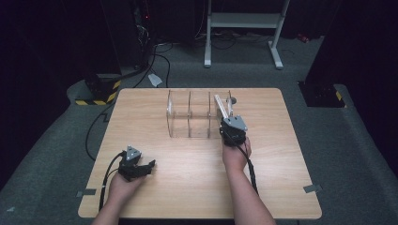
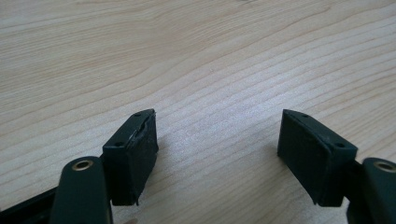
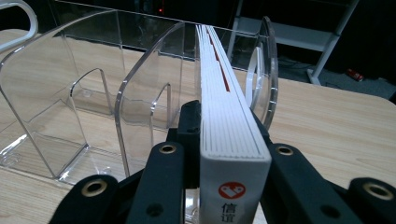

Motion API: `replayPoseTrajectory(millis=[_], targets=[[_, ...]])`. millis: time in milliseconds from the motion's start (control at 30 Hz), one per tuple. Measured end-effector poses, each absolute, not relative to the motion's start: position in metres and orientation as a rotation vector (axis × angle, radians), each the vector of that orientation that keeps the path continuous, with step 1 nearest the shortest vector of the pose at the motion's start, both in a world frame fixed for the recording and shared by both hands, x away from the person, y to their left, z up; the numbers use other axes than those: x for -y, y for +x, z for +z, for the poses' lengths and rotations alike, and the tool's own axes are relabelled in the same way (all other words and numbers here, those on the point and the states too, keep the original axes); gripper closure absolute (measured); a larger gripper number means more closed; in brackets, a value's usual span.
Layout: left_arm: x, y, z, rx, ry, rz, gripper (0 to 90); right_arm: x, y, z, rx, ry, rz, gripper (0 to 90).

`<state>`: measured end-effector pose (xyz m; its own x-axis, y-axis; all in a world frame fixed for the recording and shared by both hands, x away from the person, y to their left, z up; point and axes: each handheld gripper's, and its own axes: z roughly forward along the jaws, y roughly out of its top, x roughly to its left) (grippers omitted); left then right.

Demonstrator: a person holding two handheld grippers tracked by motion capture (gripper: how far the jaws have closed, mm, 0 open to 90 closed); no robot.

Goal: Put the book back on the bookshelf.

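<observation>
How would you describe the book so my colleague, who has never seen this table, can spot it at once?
Start at the wooden table and find the clear acrylic rack near its far edge. The book is clamped in the right gripper, entering the rack's rightmost slot. It is the only opaque white thing among transparent dividers, with a red heart logo on its spine.

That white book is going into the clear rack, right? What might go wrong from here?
1. The white book is clamped by its spine end in the right gripper and leans over the clear acrylic rack; its free end might catch a divider rather than slide into the slot.
2. The rack looks light, so a push might shift it on the wooden table.
3. The left gripper rests open away from the rack, so nothing steadies it.
</observation>
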<state>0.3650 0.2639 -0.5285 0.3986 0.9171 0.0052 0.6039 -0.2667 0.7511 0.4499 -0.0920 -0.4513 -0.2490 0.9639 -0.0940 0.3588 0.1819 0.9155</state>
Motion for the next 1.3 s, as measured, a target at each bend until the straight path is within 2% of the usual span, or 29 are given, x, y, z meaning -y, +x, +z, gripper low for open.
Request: replayPoseTrajectory(millis=[1300], targets=[[-0.264, 0.364, -0.528, -1.295, 1.983, 0.594, 28.7, 0.092, 0.440, -0.469, -1.699, 1.337, 1.058, 73.7]])
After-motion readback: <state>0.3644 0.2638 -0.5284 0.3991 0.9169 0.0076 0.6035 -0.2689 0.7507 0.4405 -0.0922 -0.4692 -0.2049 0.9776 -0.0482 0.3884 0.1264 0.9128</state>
